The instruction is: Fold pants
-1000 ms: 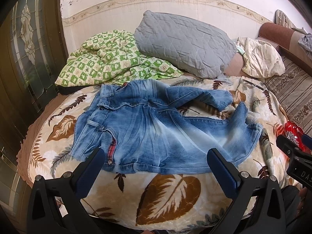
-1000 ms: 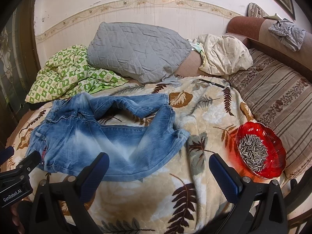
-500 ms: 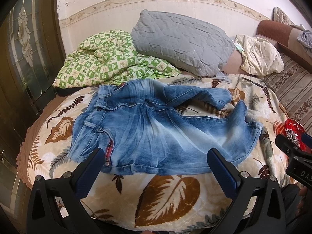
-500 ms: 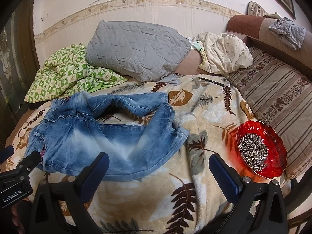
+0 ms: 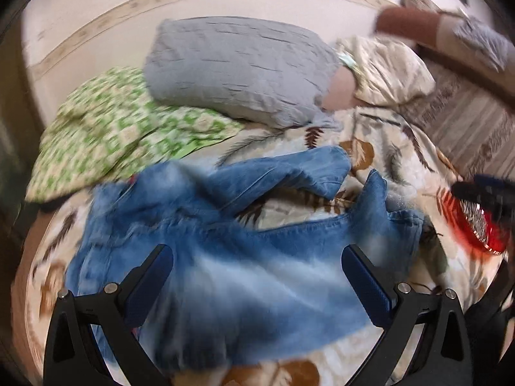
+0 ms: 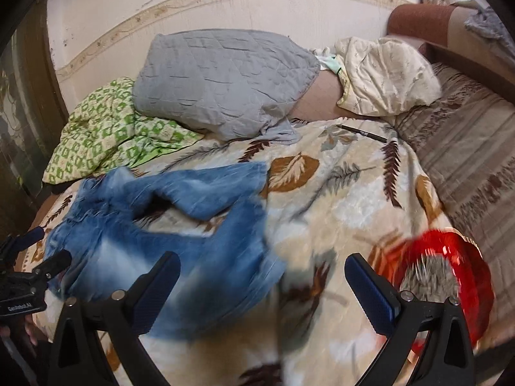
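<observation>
Both grippers have dropped closer to the bed since half a second ago, and both views now blur; the left gripper [image 5: 257, 276] hangs over the jeans [image 5: 244, 244] with fingers spread wide and empty; the right gripper [image 6: 262, 284] hangs, equally wide and empty, over the hem end and the leaf-print blanket [image 6: 338, 193]; the jeans lie crumpled on that blanket, legs splayed apart; a red bowl [image 6: 450, 270] of seeds sits to the right, a grey pillow [image 6: 222, 80] behind.

jeans [image 5: 244, 257] — motion-blurred | red bowl [image 6: 450, 273] — smeared, contents unclear
</observation>
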`<state>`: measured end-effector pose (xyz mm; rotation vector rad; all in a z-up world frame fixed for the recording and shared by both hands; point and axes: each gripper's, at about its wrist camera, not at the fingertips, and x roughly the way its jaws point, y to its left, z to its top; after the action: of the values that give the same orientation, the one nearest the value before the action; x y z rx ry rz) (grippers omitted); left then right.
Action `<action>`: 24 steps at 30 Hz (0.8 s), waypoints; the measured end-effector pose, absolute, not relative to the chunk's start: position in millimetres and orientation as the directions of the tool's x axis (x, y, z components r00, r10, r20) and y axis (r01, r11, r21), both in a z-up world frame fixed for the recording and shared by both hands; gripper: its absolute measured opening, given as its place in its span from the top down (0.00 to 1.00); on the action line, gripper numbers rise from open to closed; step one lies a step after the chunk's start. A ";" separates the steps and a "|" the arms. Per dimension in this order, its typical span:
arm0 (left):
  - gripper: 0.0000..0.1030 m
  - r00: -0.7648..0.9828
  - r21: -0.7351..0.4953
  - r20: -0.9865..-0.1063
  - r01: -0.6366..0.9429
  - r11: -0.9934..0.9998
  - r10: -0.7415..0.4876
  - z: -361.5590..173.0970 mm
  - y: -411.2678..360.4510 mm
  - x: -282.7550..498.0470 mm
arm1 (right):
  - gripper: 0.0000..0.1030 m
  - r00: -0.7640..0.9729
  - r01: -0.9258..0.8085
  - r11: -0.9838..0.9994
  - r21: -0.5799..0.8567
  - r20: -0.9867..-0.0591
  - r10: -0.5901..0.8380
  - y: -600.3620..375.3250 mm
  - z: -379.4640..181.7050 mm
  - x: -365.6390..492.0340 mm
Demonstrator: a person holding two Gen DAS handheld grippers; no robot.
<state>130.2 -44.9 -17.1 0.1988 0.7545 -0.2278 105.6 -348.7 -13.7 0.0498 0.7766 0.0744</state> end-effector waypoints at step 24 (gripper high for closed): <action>0.00 0.526 -0.570 -0.745 -0.183 0.801 -0.410 -98.9 -39.7 298.5 | 0.24 0.381 -0.132 0.934 0.332 -0.853 0.357 -347.5 -110.6 378.5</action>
<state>298.5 -39.7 -98.9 -0.6562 1.0276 -0.1480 378.5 -347.5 -110.6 0.2236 1.1398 0.3151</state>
